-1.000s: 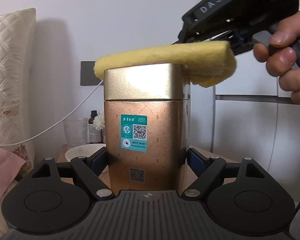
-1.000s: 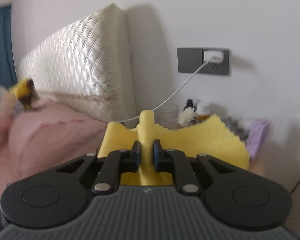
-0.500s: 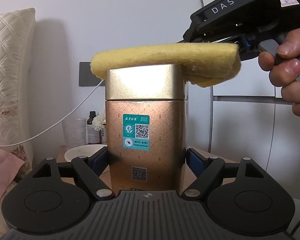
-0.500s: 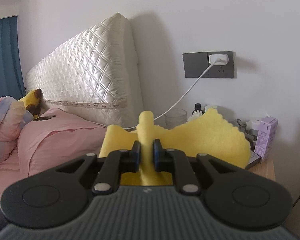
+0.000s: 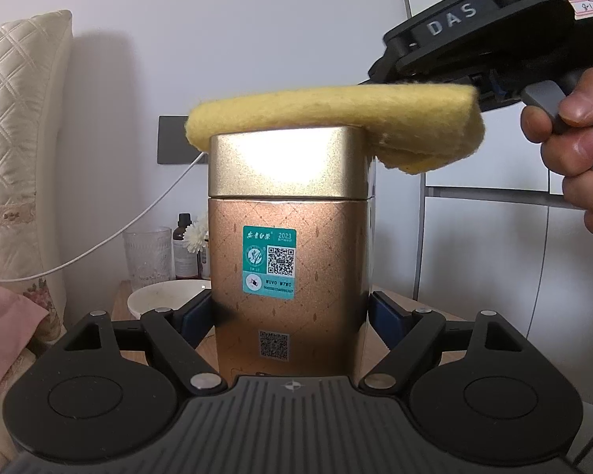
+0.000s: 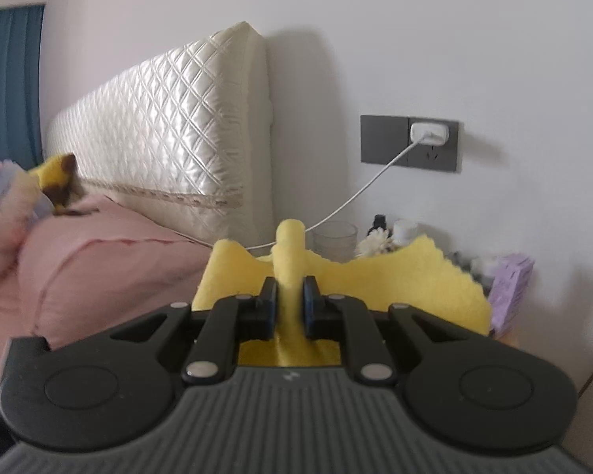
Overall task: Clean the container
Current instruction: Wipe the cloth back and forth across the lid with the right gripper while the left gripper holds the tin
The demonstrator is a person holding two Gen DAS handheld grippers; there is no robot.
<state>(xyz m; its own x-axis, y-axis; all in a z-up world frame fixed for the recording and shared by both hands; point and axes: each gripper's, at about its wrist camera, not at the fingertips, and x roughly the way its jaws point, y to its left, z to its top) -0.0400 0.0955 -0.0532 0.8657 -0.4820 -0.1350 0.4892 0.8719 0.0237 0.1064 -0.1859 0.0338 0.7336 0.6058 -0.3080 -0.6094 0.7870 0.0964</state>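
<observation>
The left gripper point(image 5: 292, 312) clasps the lower part of a tall copper-coloured tin point(image 5: 290, 276), its jaws pressed against the tin's two sides. The tin stands upright, with a pale gold lid point(image 5: 288, 162), a teal label point(image 5: 269, 261) bearing a square code, and a smaller code below it. A folded yellow cloth point(image 5: 328, 112) lies flat across the lid, overhanging it on the right, where the right gripper point(image 5: 470, 91) grips it, a hand point(image 5: 577, 146) around the handle. Behind the tin, on the desk point(image 5: 122, 300), stand a white bowl point(image 5: 162, 300), a clear glass point(image 5: 147, 254) and a dark bottle point(image 5: 184, 247). A white cable point(image 5: 138, 217) runs past a quilted headboard point(image 5: 19, 150).
</observation>
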